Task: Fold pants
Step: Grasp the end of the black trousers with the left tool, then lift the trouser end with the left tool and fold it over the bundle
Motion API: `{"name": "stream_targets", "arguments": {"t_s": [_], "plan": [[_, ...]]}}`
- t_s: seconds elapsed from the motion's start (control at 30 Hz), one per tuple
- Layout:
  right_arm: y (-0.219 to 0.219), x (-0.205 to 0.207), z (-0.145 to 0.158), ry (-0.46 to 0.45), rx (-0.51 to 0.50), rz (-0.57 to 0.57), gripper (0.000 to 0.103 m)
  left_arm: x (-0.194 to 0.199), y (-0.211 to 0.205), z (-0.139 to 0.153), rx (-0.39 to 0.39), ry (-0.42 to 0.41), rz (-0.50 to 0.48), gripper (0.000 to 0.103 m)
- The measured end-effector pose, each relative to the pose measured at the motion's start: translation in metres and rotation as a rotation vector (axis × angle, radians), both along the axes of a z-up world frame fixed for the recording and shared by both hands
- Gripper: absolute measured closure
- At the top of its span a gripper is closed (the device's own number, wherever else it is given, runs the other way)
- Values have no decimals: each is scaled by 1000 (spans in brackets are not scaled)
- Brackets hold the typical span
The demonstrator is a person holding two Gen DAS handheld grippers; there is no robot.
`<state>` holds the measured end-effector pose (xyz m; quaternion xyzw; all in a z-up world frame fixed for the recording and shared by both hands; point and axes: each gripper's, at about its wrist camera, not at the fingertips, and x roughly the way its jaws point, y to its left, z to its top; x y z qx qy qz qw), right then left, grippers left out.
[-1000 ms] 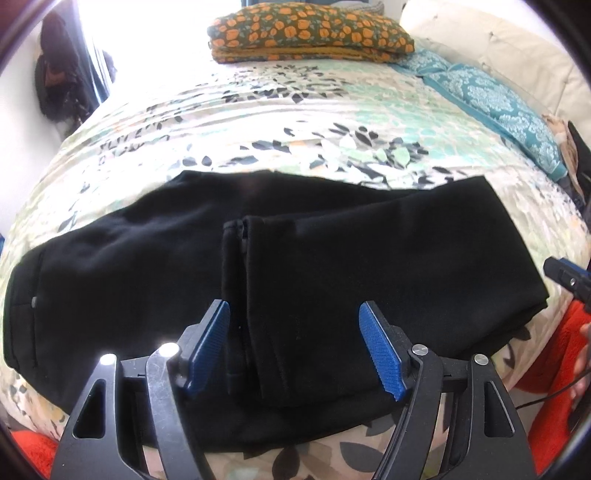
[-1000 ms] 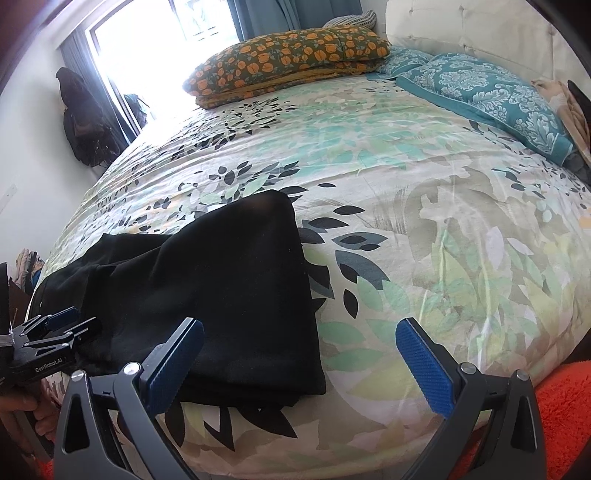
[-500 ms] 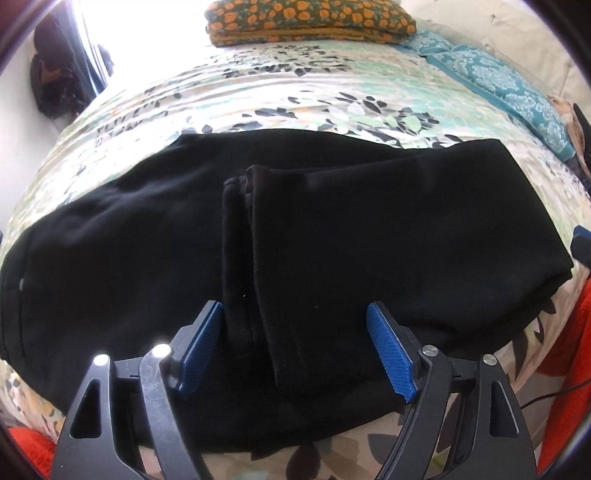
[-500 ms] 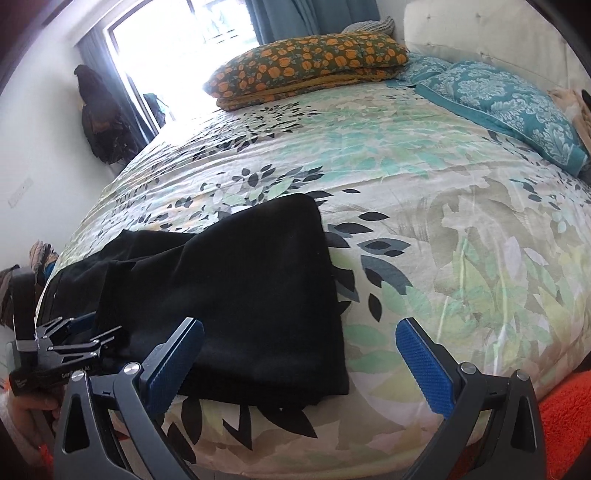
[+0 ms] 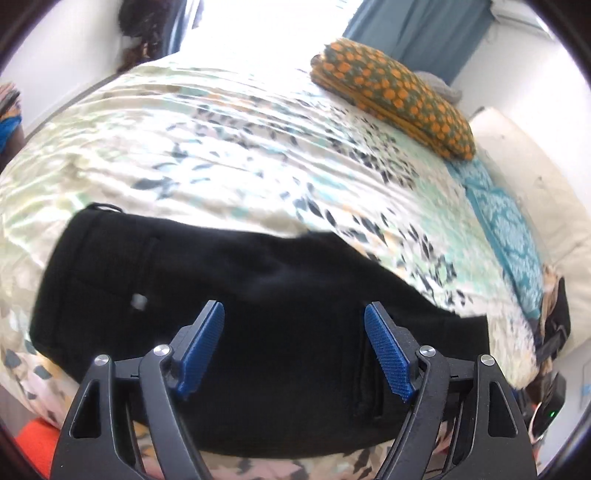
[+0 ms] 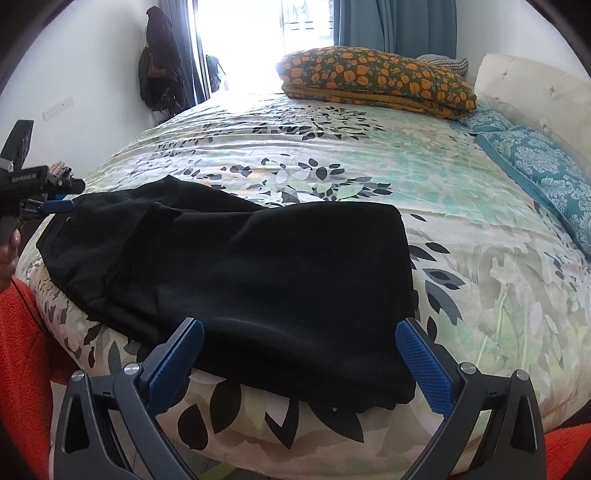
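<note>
Here the black pants (image 6: 258,280) lie folded over on the near part of a bed (image 6: 369,162), close to its front edge, the doubled end toward the right and the waistband end toward the left. The bed carries a pale quilt printed with dark and green leaves. At its far side rests an orange-flowered folded blanket (image 6: 380,79), and teal patterned pillows (image 6: 546,166) line the right side against a cream padded headboard (image 6: 535,88). Blue curtains (image 6: 391,22) frame a bright window behind, and dark clothes (image 6: 159,62) hang on the white wall at left. An orange rug (image 6: 22,350) shows below the bed.

The left hand-held gripper (image 5: 295,347) hovers over the pants with jaws wide apart, gripping nothing; they have just been opening. The right hand-held gripper (image 6: 299,362) likewise stands wide open and empty above the folded end.
</note>
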<state>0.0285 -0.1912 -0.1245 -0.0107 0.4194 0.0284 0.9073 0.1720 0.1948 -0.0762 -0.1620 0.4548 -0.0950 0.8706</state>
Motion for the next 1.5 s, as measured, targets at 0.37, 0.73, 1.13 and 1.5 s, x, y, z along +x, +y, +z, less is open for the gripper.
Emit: {"name": "stream_targets", "arguments": {"t_s": [0.37, 0.73, 1.13, 1.5], "plan": [[32, 0, -9, 28, -59, 87, 0, 32, 175, -64, -172, 211, 191, 22], [50, -3, -9, 27, -97, 139, 0, 55, 153, -113, -270, 338, 62, 11], [40, -1, -1, -5, -41, 113, 0, 62, 122, -101, -70, 391, 32, 24], [14, 0, 15, -53, 39, 29, 0, 20, 109, -14, -228, 251, 74, 90]]}}
